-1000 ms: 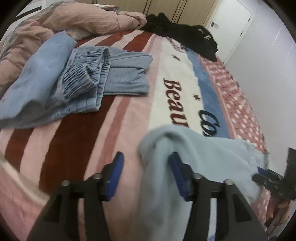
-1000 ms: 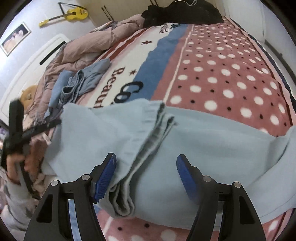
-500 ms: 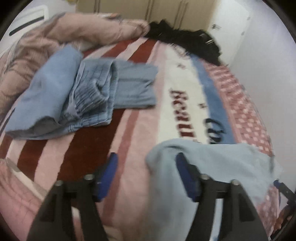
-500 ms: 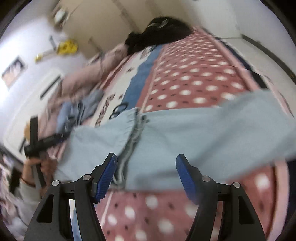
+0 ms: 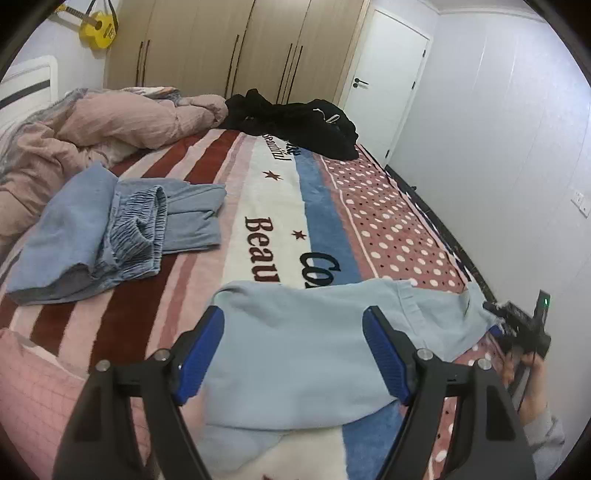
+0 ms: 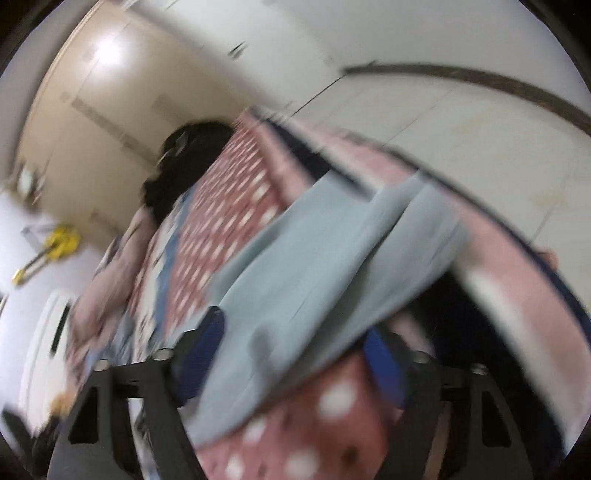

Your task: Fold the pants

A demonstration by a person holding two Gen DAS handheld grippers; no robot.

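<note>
Pants (image 5: 314, 343): light blue, spread flat on bed (image 5: 388, 229) near its front edge
Left tool (image 5: 293, 347): spread wide above pants, gripping nothing
Right tool (image 6: 295, 354): blurred, fingers apart, pants between them

pants (image 5: 295, 354): soft matt cloth | blanket (image 5: 258, 206): fuzzy fleece | wardrobe (image 5: 236, 48): smooth wood-look | left gripper (image 5: 293, 354): ribbed plastic pads

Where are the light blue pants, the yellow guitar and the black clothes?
light blue pants (image 5: 295, 354): left wrist view, flat middle of the fabric.
yellow guitar (image 5: 98, 25): left wrist view, its body on the wall.
black clothes (image 5: 299, 123): left wrist view, middle of the pile.
</note>
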